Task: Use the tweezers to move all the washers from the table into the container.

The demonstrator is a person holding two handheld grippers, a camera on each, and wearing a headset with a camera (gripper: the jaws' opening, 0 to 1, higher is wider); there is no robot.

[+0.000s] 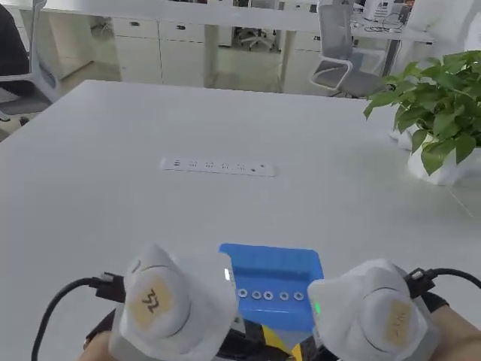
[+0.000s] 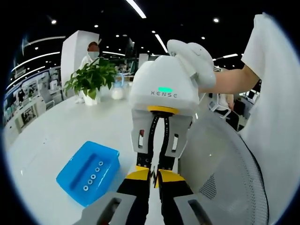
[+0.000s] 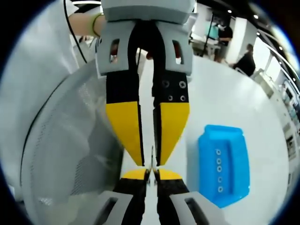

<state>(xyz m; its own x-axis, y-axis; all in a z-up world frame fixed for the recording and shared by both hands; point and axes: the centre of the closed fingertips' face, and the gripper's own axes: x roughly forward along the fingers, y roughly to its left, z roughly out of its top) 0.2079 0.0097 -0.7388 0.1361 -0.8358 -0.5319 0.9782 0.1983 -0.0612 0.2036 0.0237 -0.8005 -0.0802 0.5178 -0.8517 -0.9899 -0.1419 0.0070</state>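
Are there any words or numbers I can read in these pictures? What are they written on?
"KENSE" (first letter unsure): on the white body of the right gripper, left gripper view.
Zigzag sign, no letters: on the round cap of a gripper, head view. The mark on the other cap is blurred.
Markings on the power strip: too small to read.
Blue container: no text seen.
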